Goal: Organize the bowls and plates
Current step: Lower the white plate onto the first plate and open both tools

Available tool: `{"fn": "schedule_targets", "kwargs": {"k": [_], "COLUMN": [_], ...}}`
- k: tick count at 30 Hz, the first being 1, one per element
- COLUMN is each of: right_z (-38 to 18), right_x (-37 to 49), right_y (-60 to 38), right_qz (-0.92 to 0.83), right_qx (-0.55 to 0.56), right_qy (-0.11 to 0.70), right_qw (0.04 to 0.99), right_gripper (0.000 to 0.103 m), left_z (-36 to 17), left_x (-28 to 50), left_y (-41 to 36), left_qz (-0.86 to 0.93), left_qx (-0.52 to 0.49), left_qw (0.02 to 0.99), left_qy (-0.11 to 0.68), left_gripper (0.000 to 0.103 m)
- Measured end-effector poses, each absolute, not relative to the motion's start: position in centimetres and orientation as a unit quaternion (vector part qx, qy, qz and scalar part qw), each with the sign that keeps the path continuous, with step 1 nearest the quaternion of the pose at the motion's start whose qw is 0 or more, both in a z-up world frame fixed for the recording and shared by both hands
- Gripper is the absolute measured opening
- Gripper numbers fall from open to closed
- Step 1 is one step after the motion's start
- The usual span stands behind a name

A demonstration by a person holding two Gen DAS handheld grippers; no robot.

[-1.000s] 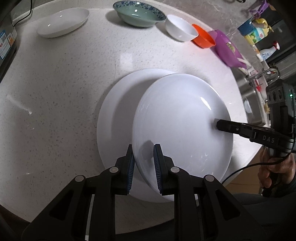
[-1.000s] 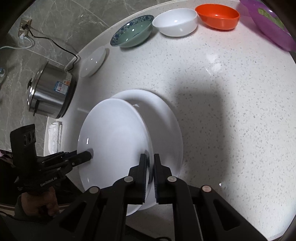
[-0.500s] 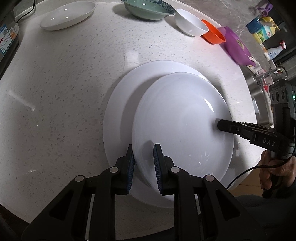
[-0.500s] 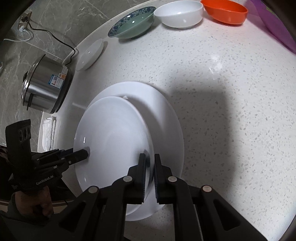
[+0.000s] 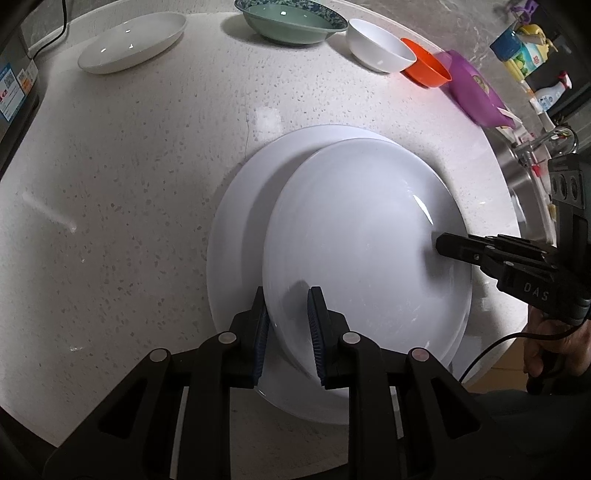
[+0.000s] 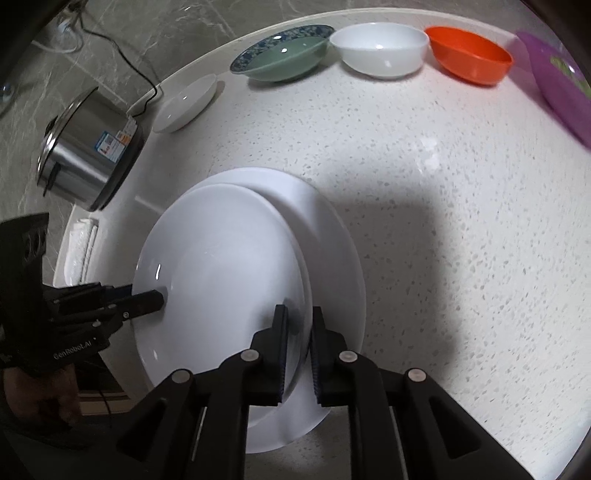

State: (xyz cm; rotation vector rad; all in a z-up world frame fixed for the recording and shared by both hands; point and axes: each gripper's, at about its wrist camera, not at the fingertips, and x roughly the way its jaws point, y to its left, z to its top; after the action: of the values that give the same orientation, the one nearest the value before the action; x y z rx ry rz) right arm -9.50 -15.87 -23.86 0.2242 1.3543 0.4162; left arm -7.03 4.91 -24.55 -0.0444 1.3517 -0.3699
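Note:
A white plate (image 5: 362, 236) is held by both grippers over a larger white plate (image 5: 240, 221) that lies on the speckled counter. My left gripper (image 5: 288, 314) is shut on the held plate's near rim. My right gripper (image 6: 297, 325) is shut on its opposite rim and shows in the left wrist view (image 5: 448, 247). In the right wrist view the held plate (image 6: 221, 266) covers most of the larger plate (image 6: 332, 243), offset toward the counter's edge. I cannot tell whether the two plates touch.
Along the back of the counter stand a small white dish (image 5: 129, 42), a green bowl with blue rim (image 5: 291, 18), a white bowl (image 5: 380, 46), an orange bowl (image 5: 428, 68) and a purple plate (image 5: 476, 92). A steel rice cooker (image 6: 88, 147) stands at the left. A sink tap (image 5: 546, 140) is at the right.
The held plate has come further over the larger plate, toward its middle. Both grippers keep their hold on its rim.

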Motion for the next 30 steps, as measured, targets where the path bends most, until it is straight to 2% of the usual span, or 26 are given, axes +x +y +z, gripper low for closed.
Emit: {"fn": "schedule_targets", "kwargs": {"k": [13, 15, 19, 20, 25, 30], "right_z": [-23.4, -23.3, -23.2, -23.2, -23.2, -23.0], "right_x": [-10.1, -10.2, -10.4, -10.5, -10.8, -10.9], "right_y": [-14.4, -14.1, -13.2, -13.0, -12.8, -12.5], "right_qz": [0.178, 0.175, 0.176, 0.176, 0.18, 0.178], "right_qx": [0.042, 0.026, -0.012, -0.023, -0.041, -0.06], "right_qy": [0.61, 0.607, 0.601, 0.599, 0.595, 0.587], "right_qw": [0.771, 0.774, 0.779, 0.781, 0.783, 0.788], "right_gripper": [0.019, 0.02, 0.021, 0.021, 0.021, 0.024], "left_z": [-24.3, -24.4, -24.1, -24.1, -24.0, -24.1], "left_x": [-7.5, -7.5, -7.7, -7.8, -7.8, -8.1], "left_y": [4.4, 4.3, 3.2, 3.0, 2.7, 2.4], "left_qz": [-0.156, -0.16, -0.175, -0.176, -0.174, -0.176], "left_qx": [0.012, 0.015, 0.038, 0.041, 0.043, 0.049], "left_qw": [0.774, 0.774, 0.775, 0.774, 0.775, 0.775], "left_qy": [0.614, 0.612, 0.606, 0.606, 0.606, 0.604], "left_gripper": [0.02, 0.026, 0.056, 0.06, 0.061, 0.07]}}
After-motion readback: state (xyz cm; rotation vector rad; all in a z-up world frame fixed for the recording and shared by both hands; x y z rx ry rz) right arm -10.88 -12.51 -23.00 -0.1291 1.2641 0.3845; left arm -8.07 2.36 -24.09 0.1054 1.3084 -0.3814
